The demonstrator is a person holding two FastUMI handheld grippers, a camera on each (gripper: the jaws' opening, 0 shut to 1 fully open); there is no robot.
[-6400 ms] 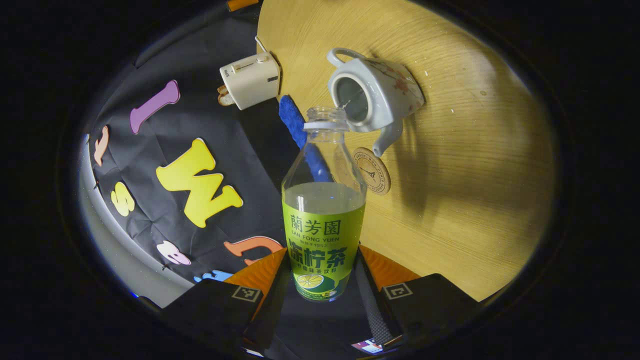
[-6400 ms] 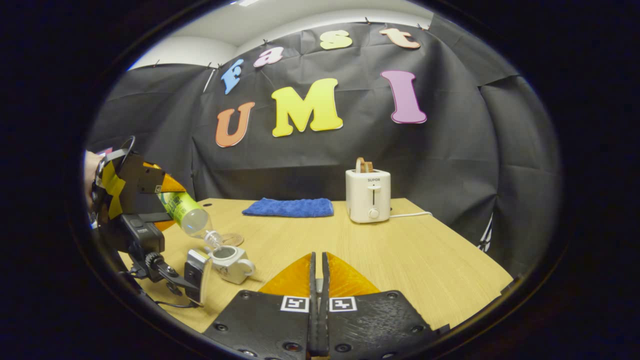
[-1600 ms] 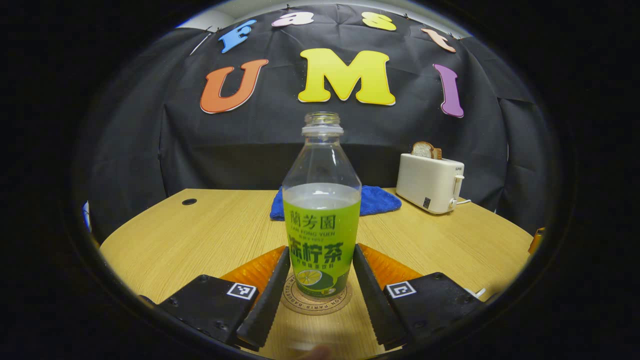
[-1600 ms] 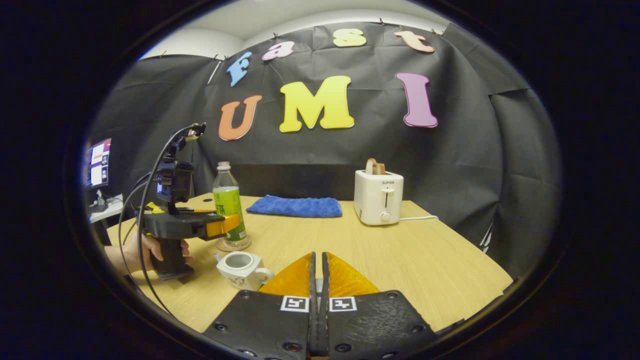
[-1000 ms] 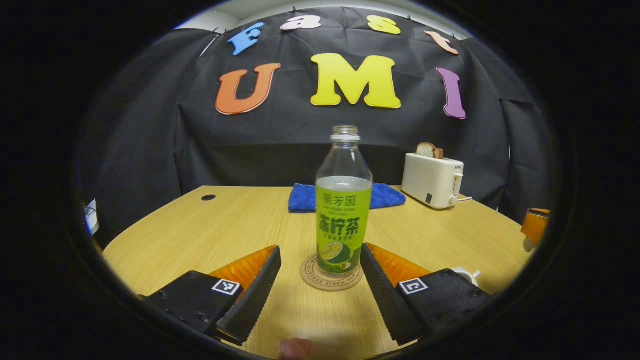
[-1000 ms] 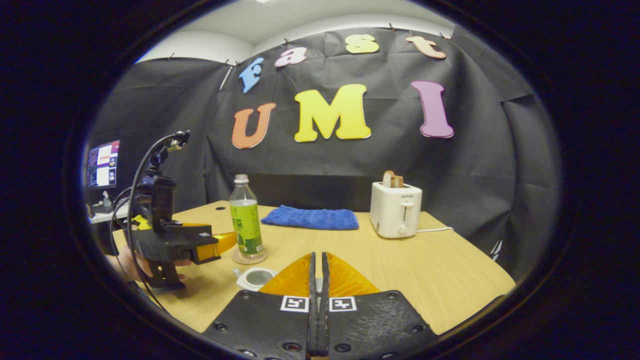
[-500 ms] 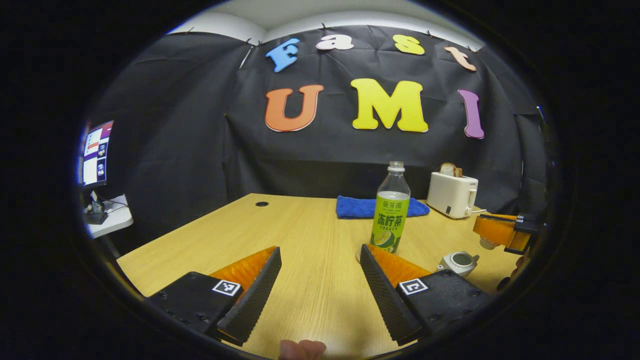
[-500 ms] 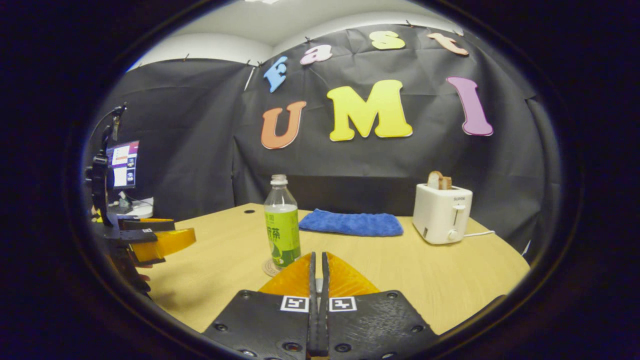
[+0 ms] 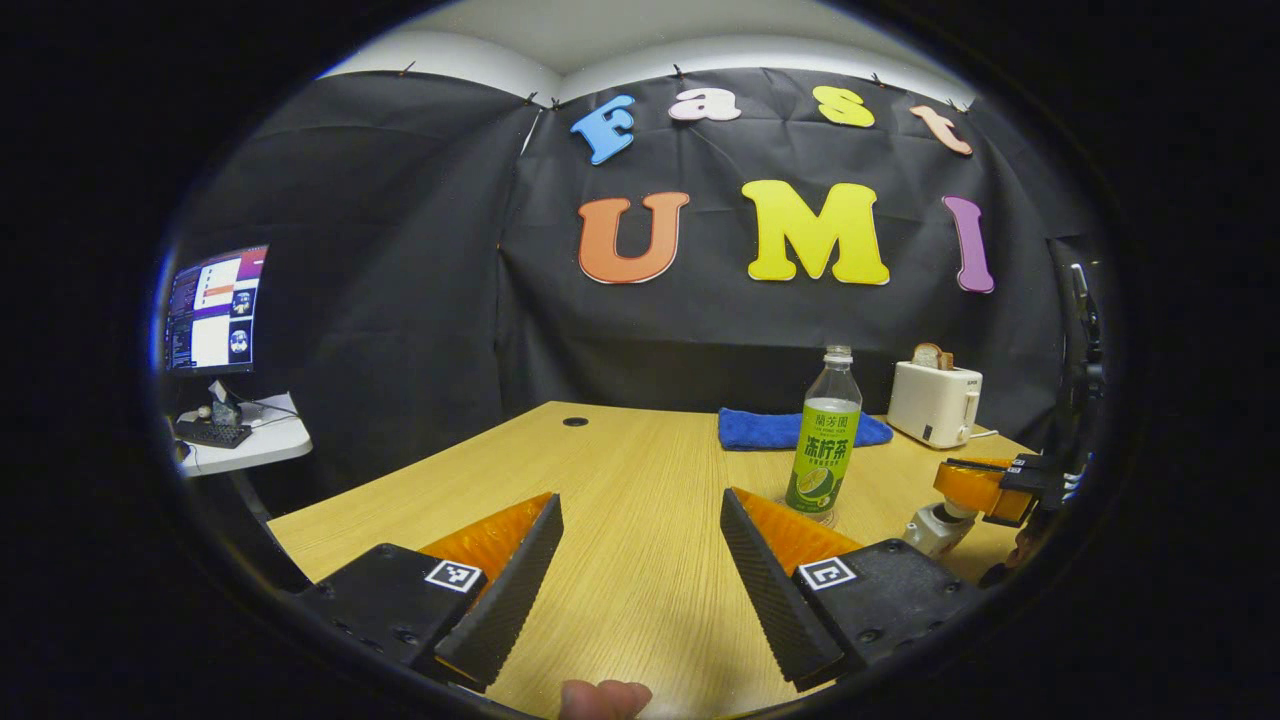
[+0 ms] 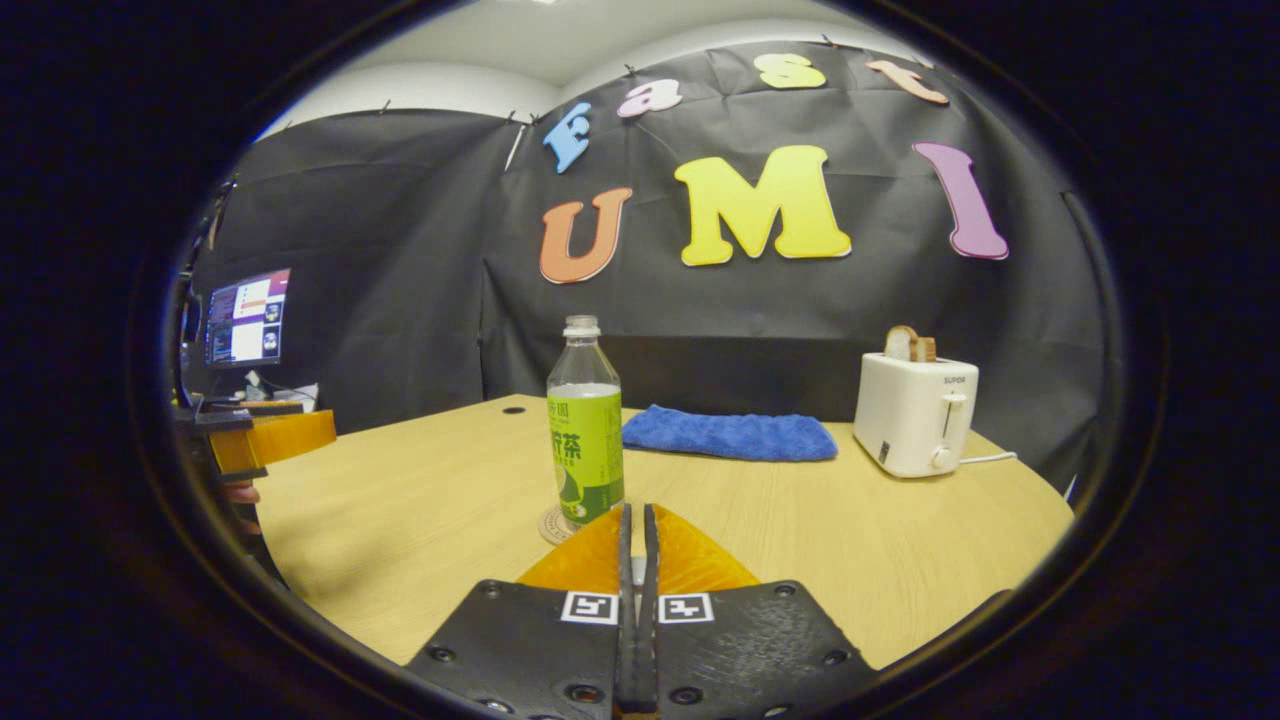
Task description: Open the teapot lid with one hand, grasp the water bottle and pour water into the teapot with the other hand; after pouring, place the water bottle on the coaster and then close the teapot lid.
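Note:
The green-labelled water bottle (image 9: pixel 830 435) stands upright on the round cork coaster (image 9: pixel 812 517), partly full and uncapped. My left gripper (image 9: pixel 640 498) is open and empty, well back from the bottle, low over the table. To the right of the bottle, the white teapot (image 9: pixel 932 528) sits directly under my right gripper (image 9: pixel 960 482). In the right gripper view the bottle (image 10: pixel 585 440) and coaster (image 10: pixel 553 525) stand just beyond my right gripper (image 10: pixel 635 512), whose fingers are pressed together on a small pale piece, the teapot lid's knob. My left gripper (image 10: pixel 272 438) shows at the left edge.
A blue towel (image 10: pixel 730 435) and a white toaster (image 10: pixel 915 412) with bread stand at the back of the wooden table (image 10: pixel 420 520). A monitor (image 9: pixel 215 310) sits on a side desk to the left. A fingertip (image 9: pixel 600 695) shows at the bottom.
My left gripper let go of the bottle on the coaster, opened and drew back to the left. My right gripper came down over the teapot.

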